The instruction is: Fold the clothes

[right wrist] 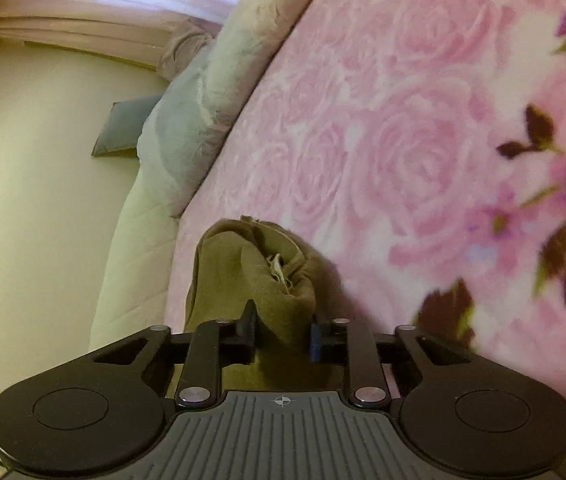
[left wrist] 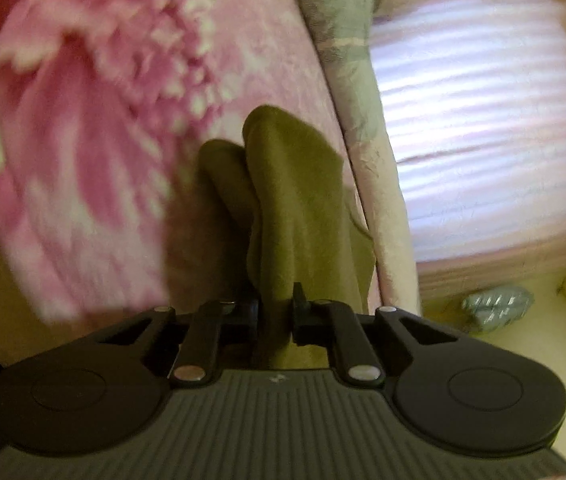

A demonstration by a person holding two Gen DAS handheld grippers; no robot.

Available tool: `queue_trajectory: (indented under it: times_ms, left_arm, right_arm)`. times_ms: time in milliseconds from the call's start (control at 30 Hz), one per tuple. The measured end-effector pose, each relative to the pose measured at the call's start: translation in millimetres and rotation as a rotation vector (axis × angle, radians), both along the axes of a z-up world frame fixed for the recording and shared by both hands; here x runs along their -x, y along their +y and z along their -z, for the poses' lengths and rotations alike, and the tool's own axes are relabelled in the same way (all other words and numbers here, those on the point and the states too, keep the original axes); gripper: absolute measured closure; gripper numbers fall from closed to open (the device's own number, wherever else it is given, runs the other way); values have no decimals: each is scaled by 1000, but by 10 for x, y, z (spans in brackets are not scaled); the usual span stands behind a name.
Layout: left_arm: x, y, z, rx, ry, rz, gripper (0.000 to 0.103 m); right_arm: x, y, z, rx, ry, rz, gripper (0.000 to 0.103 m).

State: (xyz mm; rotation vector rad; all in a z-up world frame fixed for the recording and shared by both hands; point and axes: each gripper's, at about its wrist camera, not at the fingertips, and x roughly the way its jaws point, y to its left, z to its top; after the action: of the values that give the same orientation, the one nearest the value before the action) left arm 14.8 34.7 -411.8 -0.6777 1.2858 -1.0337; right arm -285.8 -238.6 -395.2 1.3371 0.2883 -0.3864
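An olive-green garment [left wrist: 295, 200] runs forward from my left gripper [left wrist: 275, 312], whose jaws pinch a fold of it. It lies in bunched folds on the pink flowered bedspread [left wrist: 83, 128]. In the right wrist view another bunch of the same olive-green garment [right wrist: 259, 276] fills the gap of my right gripper [right wrist: 283, 334], and both pads press on it. A pale label shows inside a crease of the cloth. The rest of the garment is hidden below both grippers.
The bed's edge with a beige and grey quilt [right wrist: 195, 120] runs beside the garment. Past it is a pale floor [right wrist: 35, 184] with a grey cushion [right wrist: 127, 126]. A bright curtained window [left wrist: 479, 128] lies beyond the bed.
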Motion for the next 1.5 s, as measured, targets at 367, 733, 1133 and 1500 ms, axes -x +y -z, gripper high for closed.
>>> queue_trajectory:
  times_ms: [367, 733, 1133, 1500]
  left_arm:
    - [-396, 182, -370, -121, -172, 36, 84]
    - [-733, -175, -365, -104, -204, 48, 70]
    - [-654, -337, -256, -47, -336, 48, 100]
    - [-228, -64, -785, -126, -579, 36, 88]
  right_arm:
    - [285, 770, -297, 28, 106, -61, 48]
    - [-172, -49, -490, 147, 11, -77, 46]
    - [-320, 157, -507, 526, 63, -87, 97]
    - [-22, 275, -757, 550, 201, 35, 40]
